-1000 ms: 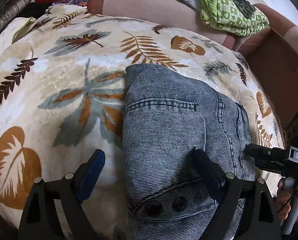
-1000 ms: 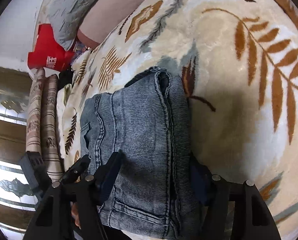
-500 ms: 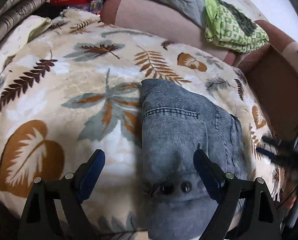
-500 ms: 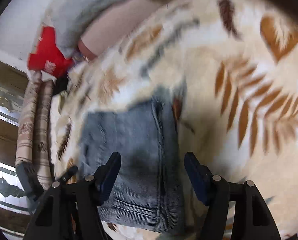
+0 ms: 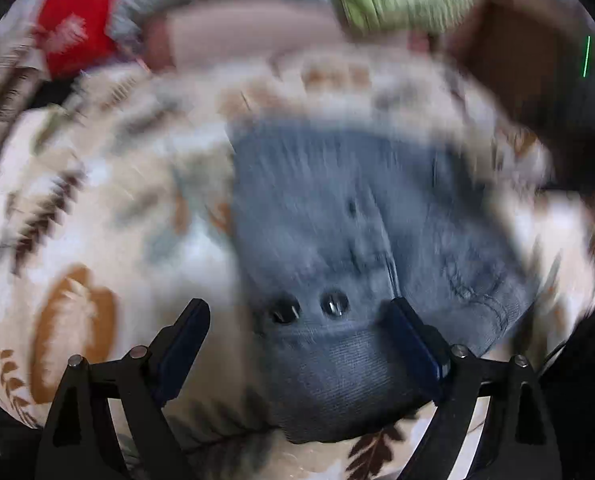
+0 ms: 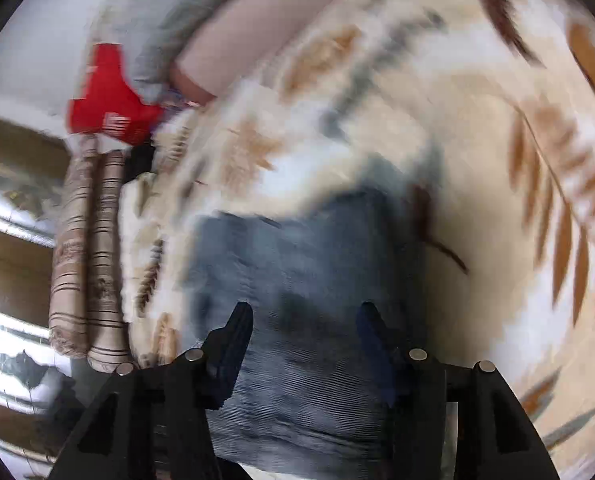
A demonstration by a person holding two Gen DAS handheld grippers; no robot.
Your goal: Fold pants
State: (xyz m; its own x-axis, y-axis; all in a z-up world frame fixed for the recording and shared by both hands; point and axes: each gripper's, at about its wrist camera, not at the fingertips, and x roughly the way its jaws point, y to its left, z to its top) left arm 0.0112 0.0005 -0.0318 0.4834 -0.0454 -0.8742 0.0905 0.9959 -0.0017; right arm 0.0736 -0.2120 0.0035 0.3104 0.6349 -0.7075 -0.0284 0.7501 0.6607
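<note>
While both views smear with motion, the leaf-print blanket (image 5: 97,208) fills the scene, and the folded jeans (image 5: 349,240) lie on it as a compact bundle, long axis running away from each camera, two dark buttons nearest the left one. Over them the left gripper (image 5: 297,328) stands spread wide, holding nothing. The right gripper (image 6: 305,320) is parted too, more narrowly, its fingers above the denim.

Both views smear: blanket (image 5: 97,216) pattern (leaves, mostly) unreadable; pants (image 6: 297,264) seams indistinct.
</note>
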